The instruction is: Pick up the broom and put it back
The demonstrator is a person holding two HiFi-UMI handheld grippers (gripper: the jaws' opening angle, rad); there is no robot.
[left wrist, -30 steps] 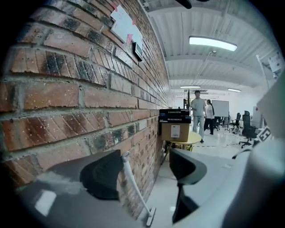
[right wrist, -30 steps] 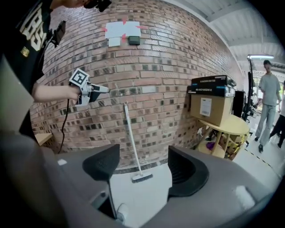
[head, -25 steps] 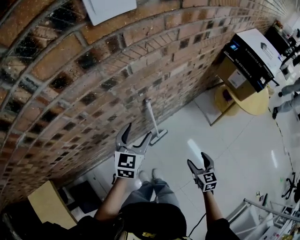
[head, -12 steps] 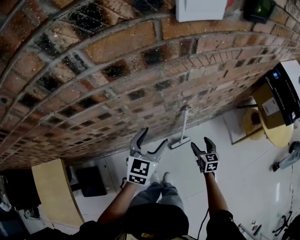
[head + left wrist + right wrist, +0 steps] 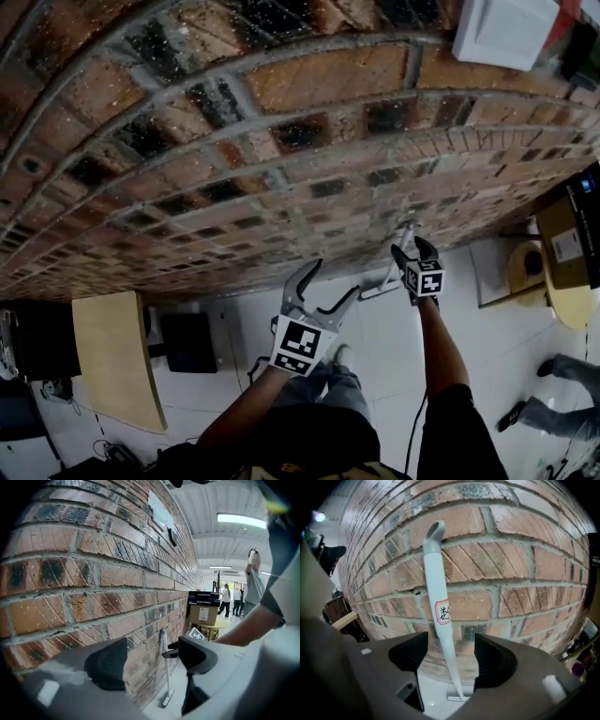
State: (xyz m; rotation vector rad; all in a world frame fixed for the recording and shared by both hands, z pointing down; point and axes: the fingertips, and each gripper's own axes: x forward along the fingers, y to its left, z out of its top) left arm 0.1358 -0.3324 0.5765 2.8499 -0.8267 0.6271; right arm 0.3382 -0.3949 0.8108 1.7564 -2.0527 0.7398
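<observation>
The right gripper (image 5: 450, 643) stands spread, its jaws having just been closing a little. The slim white plastic broom handle (image 5: 436, 581) runs up between them without touching either pad. The shaft sits slightly nearer the left-hand pad, just below a red-edged paper label (image 5: 442, 612). The broom leans upright against the red-brown brick wall (image 5: 520, 569), its flat head (image 5: 457, 697) on the pale tiled floor (image 5: 433, 694). To grip well, I judge the gripper should centre the shaft, ease forward until the pads cover it fully, and stop short of the bricks before pinching firmly. A loose hold would let the long handle swing on lifting. The left gripper (image 5: 151, 654) hangs spread and empty, apart from the broom.
</observation>
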